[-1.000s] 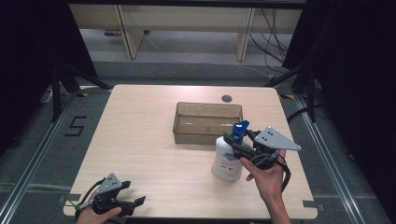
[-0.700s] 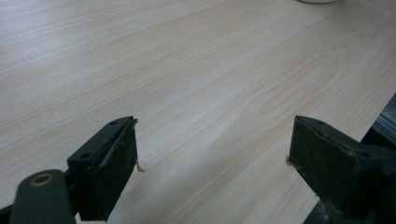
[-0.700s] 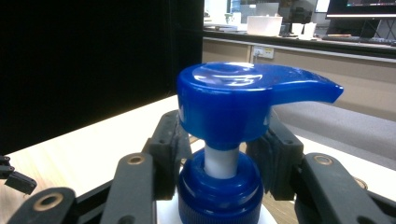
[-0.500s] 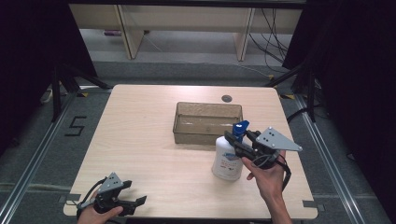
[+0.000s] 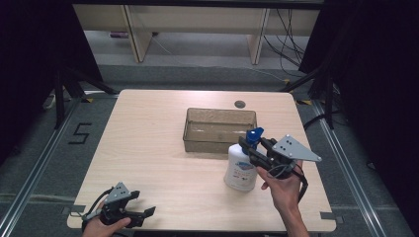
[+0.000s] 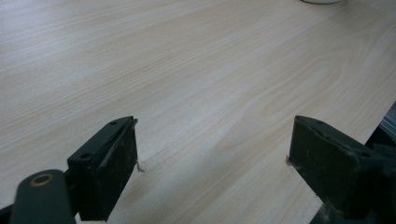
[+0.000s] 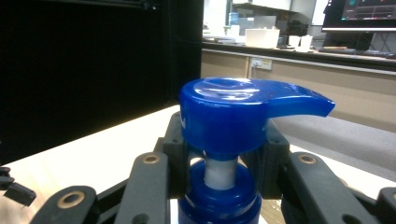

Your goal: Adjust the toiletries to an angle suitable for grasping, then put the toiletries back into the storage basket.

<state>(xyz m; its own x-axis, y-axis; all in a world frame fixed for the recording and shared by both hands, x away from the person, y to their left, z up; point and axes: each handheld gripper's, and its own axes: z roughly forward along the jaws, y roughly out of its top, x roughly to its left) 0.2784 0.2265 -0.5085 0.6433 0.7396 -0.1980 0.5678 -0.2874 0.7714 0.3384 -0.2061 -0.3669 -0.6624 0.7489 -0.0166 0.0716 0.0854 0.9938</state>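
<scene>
Holding the right gripper [image 5: 251, 148] at the neck of the pump bottle [image 5: 240, 168], I see its jaws have just been closing and now sit pressed against the white stem under the blue pump head [image 7: 238, 109], one on each side. The bottle stands upright on the table [image 5: 148, 138], toward its right side, just in front of the clear plastic bin's [image 5: 219, 129] near right corner and apart from it as far as I can tell. My right hand [image 5: 284, 190] comes in from the near edge, with the grey plate [image 5: 295, 148] on top of the gripper. My left gripper [image 5: 141, 213] rests low at the near left corner of the table, well apart from the bottle, its jaws spread wide with only bare wood between them.
</scene>
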